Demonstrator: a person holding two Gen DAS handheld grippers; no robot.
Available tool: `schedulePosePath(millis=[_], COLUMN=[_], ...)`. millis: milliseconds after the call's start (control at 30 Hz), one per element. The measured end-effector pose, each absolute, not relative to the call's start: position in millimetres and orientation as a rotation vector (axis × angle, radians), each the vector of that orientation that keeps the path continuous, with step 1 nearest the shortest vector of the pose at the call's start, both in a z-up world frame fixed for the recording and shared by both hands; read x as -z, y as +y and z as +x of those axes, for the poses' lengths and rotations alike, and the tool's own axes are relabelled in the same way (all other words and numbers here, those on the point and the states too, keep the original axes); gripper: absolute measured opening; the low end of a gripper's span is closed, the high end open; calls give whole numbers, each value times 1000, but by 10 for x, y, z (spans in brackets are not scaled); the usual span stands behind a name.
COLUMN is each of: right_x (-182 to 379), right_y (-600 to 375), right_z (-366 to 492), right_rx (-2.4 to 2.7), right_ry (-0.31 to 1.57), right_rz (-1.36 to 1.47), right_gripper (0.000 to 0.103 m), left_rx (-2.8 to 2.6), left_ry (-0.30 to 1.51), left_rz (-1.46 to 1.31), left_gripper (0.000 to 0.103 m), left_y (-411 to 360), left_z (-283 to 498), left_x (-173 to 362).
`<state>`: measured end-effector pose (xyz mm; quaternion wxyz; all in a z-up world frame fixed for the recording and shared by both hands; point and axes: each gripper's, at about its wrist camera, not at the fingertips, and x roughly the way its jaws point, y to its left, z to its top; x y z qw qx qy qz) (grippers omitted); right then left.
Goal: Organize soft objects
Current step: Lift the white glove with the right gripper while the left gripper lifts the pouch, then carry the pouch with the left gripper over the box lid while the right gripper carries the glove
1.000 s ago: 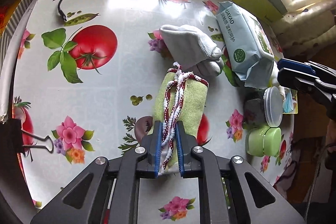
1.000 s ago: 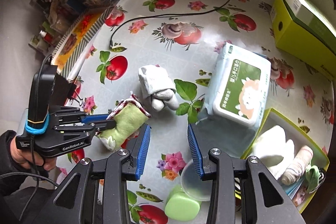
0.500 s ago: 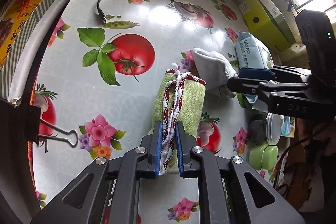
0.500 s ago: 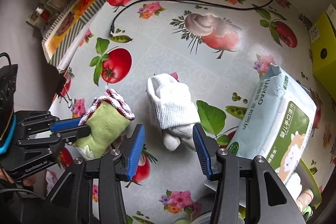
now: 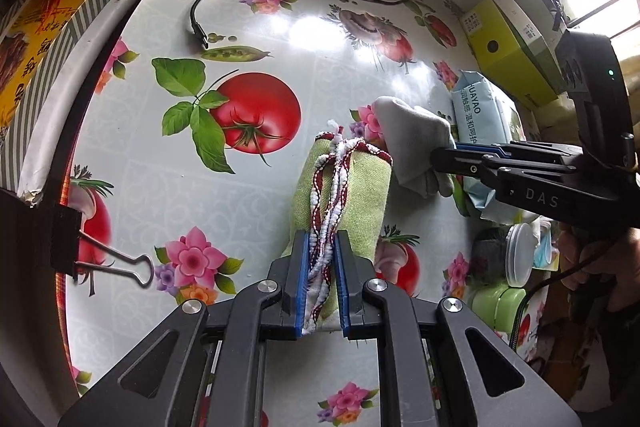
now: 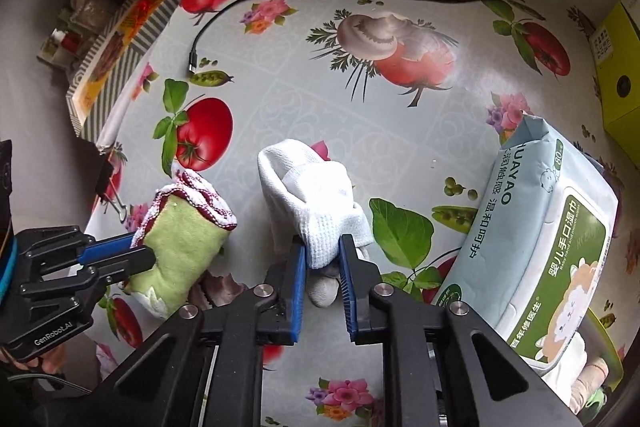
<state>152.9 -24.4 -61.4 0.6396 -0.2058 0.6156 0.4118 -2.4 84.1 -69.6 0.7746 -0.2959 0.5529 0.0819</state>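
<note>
Two soft bundles lie side by side on the bench (image 6: 304,115). At left, the left gripper (image 5: 322,281) has its jaws pinched tight on the green rolled cloth (image 5: 344,195), at its near end. Right of it, the right gripper (image 6: 322,281) has its jaws narrowed onto the white sock bundle (image 6: 316,203), squeezing its near end. Both look light, limp and compressible, so a grip across the thick middle should hold best.

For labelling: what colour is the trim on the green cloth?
Dark red and white braided trim on the green cloth; left wrist view shows it best.
</note>
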Motion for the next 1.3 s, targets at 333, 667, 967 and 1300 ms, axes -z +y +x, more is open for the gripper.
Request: schedulePosePath(millis=[333,667,967,1300], right_x=[213,-196,-377,-475], right_y=[-632,-1078,-1492,-1787], right_z=[1391,1238,1142,1134], right_rx=[-931,-875,-818,-780], right_ry=[1347,1278,1241,1215], right_rz=[-345,-250,-185,-137], right_gripper=[12,12,12,12], left_rx=[-170,-118,-69,-25], left_ry=[1177,1140,1120,1115], left_rz=[-615,-574,-526,-486], left_gripper=[13,13,13,13], left_y=[764,558,340,102], left_z=[116,243,332,451], left_x=[500,195,-35,-175])
